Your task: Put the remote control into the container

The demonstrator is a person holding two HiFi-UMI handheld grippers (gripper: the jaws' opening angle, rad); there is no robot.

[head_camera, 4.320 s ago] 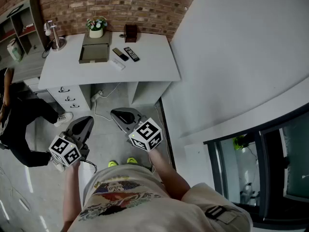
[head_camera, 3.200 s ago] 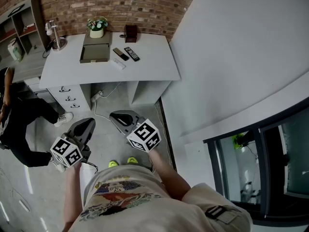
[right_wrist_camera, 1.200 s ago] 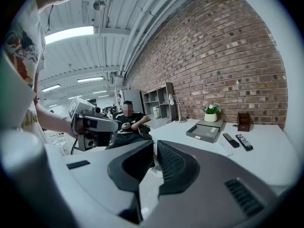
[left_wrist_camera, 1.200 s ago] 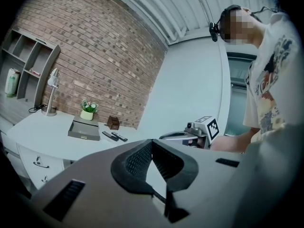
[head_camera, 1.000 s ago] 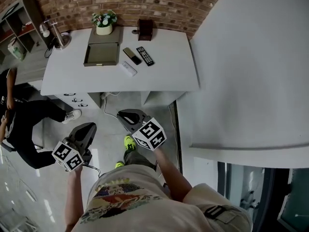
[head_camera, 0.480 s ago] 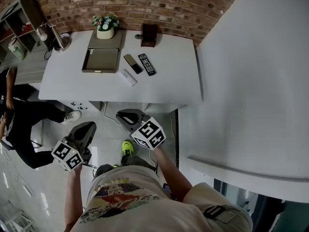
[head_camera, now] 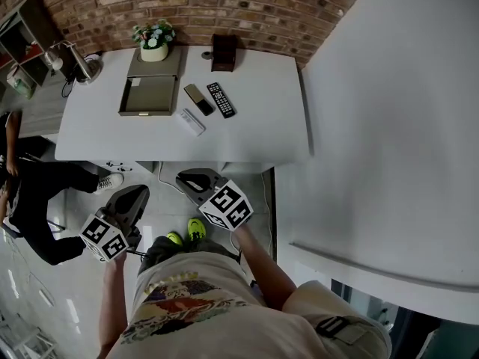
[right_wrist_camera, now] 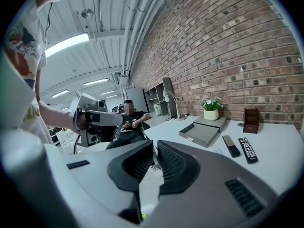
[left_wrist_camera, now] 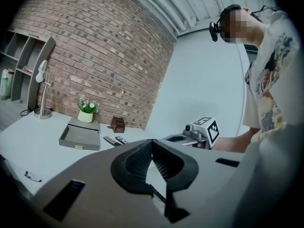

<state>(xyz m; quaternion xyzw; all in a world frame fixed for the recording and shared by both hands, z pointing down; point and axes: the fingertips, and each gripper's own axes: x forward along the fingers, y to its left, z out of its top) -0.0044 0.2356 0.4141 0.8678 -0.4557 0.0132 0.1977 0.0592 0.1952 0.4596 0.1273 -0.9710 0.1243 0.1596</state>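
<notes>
L gripper (head_camera: pixel 135 194) + R gripper (head_camera: pixel 185 176) nearer desk (head_camera: pixel 258 122); remote (head_camera: pixel 221 99) beside tray (head_camera: pixel 148 112)

The white table (head_camera: pixel 262 118) stands against the brick wall (head_camera: pixel 224 6). A grey tray (head_camera: pixel 148 96) lies on it, open side up. A potted plant (head_camera: pixel 153 40) stands at the tray's far end. Right of the tray lie a slim dark remote (head_camera: pixel 198 99) and a black button remote (head_camera: pixel 221 99), side by side, not touching. A white remote (head_camera: pixel 191 122) lies off the tray's near right corner. A brown holder (head_camera: pixel 223 52) stands beyond them by the wall, and a desk lamp (head_camera: pixel 78 62) stands left of the tray.
</notes>
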